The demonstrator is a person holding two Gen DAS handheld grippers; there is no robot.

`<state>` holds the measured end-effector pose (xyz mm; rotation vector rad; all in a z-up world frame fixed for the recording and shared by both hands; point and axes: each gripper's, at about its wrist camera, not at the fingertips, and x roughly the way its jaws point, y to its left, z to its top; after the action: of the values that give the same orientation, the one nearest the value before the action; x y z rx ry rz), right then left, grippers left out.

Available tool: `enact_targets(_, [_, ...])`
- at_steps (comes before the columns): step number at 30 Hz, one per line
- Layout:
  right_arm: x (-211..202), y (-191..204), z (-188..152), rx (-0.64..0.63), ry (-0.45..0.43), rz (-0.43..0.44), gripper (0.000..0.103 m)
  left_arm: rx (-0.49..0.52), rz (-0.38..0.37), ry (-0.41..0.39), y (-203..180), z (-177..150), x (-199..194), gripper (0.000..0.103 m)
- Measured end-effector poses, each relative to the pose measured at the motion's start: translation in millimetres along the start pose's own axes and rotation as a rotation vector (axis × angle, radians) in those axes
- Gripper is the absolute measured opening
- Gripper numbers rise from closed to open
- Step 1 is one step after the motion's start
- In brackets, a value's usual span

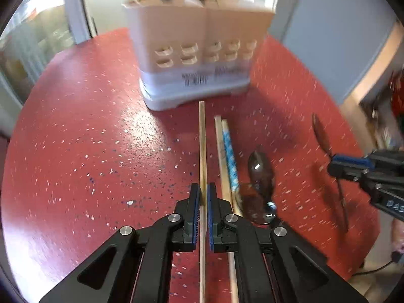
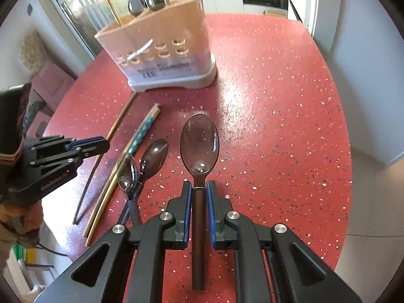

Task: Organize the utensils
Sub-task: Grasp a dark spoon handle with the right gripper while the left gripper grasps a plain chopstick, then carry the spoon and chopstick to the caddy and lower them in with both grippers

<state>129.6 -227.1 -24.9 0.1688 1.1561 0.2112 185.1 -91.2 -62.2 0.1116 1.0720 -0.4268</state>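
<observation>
Clamped in our right gripper, a brown-handled translucent spoon, and in our left gripper a plain wooden chopstick, await the partly filled beige holder; two spoons and paired chopsticks remain on the red table.

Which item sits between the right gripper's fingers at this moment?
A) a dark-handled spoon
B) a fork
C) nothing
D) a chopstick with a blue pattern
A: in the right wrist view the right gripper is shut on the spoon, pads on its dark handle just below the bowl.
</observation>
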Motion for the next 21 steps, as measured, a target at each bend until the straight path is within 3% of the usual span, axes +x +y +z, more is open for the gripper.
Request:
enact_targets(5, [-15.8,2.5,2.4,0.022,-0.072,0.038,0.013,-0.043,-0.018,-0.147,1.1,-11.3,-39.6,0.034])
enact_targets(10, [-32.7,14.1,15.0,0.004,-0.152,0.054,0.013,-0.092,-0.050,-0.242,7.5,-8.0,-77.1,0.034])
enact_targets(21, [-75.2,33.4,62.5,-0.030,-0.268,0.085,0.013,-0.149,-0.064,-0.423,27.7,34.8,-137.6,0.034])
